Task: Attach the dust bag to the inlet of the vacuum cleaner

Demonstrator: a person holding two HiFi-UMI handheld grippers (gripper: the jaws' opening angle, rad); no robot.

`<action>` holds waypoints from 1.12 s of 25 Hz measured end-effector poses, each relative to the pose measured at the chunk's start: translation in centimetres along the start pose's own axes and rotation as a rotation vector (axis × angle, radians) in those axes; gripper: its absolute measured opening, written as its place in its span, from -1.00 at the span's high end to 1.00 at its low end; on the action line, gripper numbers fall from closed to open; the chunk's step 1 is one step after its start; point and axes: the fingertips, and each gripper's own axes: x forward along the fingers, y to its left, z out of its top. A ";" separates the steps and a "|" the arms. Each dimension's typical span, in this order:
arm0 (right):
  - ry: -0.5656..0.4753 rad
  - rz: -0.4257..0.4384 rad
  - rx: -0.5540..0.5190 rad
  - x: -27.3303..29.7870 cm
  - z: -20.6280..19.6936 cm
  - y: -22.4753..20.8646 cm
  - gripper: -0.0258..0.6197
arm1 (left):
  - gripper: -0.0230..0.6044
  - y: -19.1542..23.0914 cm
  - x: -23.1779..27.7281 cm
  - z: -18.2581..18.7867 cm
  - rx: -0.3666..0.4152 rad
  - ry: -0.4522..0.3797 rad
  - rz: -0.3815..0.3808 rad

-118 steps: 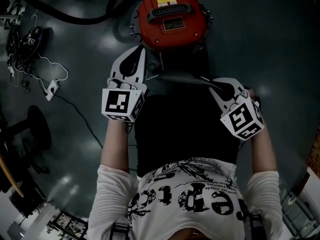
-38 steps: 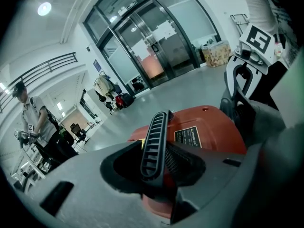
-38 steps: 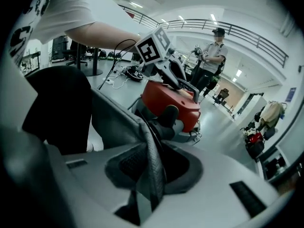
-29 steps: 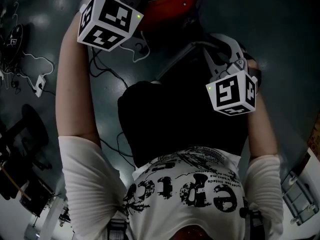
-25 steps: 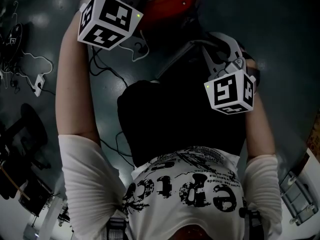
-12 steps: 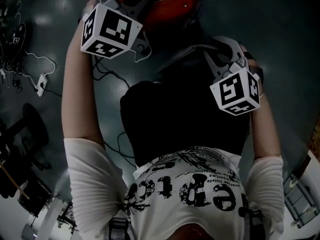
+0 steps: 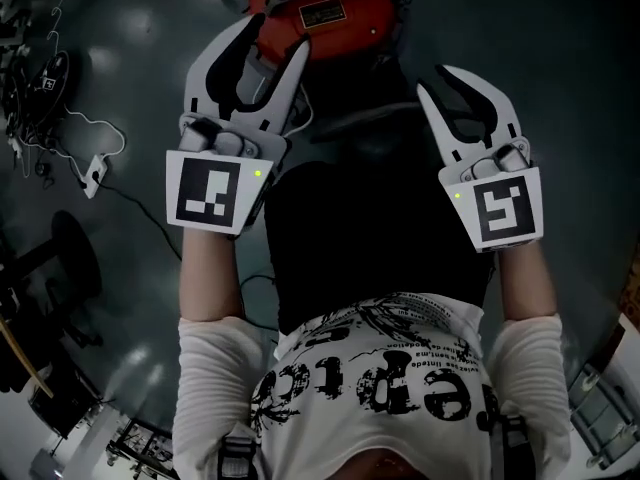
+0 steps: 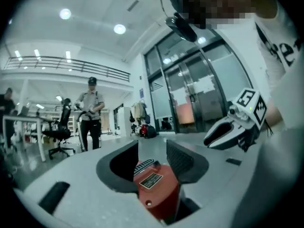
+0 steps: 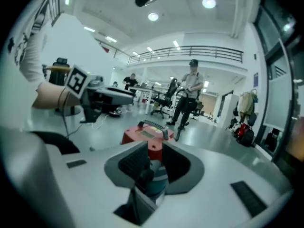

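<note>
- The left gripper is hovering at 7 o'clock of the red vacuum cleaner. Its jaws have just been opening and are gaping wide around nothing.
- The right gripper is also gaping, gripping nothing.
- The dust bag is lying at the vacuum's 6 o'clock, pale edge showing; the inlet is not showing.
- Likely regrasping: I'd be pinching that edge at both ends, keeping it square while pushing.

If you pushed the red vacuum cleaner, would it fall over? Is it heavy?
Probably heavy: the red vacuum cleaner looks bulky and hard-shelled, with a carrying handle on top. It sits low and wide on the floor, so a push would likely shift it, not tip it.
</note>
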 end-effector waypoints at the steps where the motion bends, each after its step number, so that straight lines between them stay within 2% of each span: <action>1: -0.028 -0.028 0.042 0.1 0.4 -0.7 0.64 | 0.32 0.2 -0.7 0.3 -0.054 -0.020 0.045; 3: -0.084 -0.071 0.137 0.1 0.7 -1.7 0.72 | 0.34 0.6 -2.3 0.1 -0.126 -0.037 0.138; 4: -0.112 -0.081 0.190 0.0 0.8 -2.0 0.91 | 0.48 0.7 -3.1 -0.2 -0.143 -0.038 0.187; 6: -0.153 -0.084 0.277 0.1 0.9 -2.1 0.92 | 0.87 0.6 -4.2 -0.8 -0.163 -0.033 0.268; 7: -0.165 -0.086 0.299 0.3 1.0 -2.0 0.92 | 0.91 0.5 -4.6 -1.1 -0.181 -0.030 0.290; 12: -0.192 -0.099 0.312 0.9 2.0 -2.3 0.92 | 0.91 0.6 -5.2 -2.2 -0.240 0.001 0.319; 15: -0.128 -0.130 0.362 0.9 3.8 -3.5 0.92 | 0.92 2.0 -4.8 -0.4 -0.296 0.055 0.329; 17: -0.091 -0.135 0.398 -0.2 7.0 -4.6 0.92 | 0.91 2.6 -4.7 2.9 -0.350 0.110 0.317; 20: -0.092 -0.145 0.392 -3.6 14.7 -6.7 0.92 | 0.92 3.4 -5.2 10.8 -0.411 0.151 0.285; 25: -0.142 -0.171 0.373 -10.8 28.4 -10.8 0.92 | 0.92 4.5 -6.4 25.5 -0.370 0.117 0.323; 28: -0.165 -0.174 0.327 -15.2 35.8 -12.8 0.92 | 0.92 4.3 -7.3 33.9 -0.344 0.094 0.339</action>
